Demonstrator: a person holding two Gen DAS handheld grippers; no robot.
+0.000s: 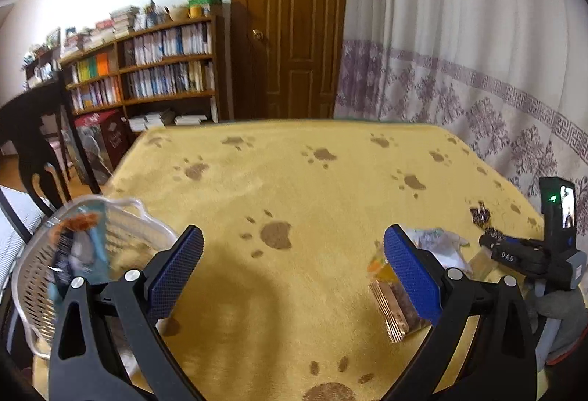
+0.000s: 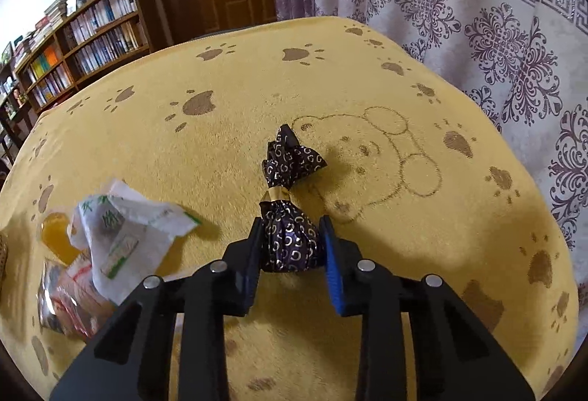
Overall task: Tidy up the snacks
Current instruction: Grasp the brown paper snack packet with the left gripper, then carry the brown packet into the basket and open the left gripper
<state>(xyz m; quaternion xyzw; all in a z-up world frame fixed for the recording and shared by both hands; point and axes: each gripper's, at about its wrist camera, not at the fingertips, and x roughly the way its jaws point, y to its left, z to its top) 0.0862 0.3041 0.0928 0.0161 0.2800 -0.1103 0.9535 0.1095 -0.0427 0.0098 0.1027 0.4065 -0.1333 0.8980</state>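
The right gripper (image 2: 292,241) pinches a dark purple foil-wrapped candy pouch with silvery ring print and a gold neck band (image 2: 290,235); its twisted top lies on the yellow paw-print tablecloth (image 2: 422,254). The left gripper (image 1: 294,268) hangs spread wide above the cloth, a white slatted plastic basket (image 1: 33,291) holding a blurred packet beside it.

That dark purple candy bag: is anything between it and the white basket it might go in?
From the purple candy bag in the right tool, a pile of snack packets lies to its left. Beyond that, bare yellow cloth reaches the basket at the table's left edge.
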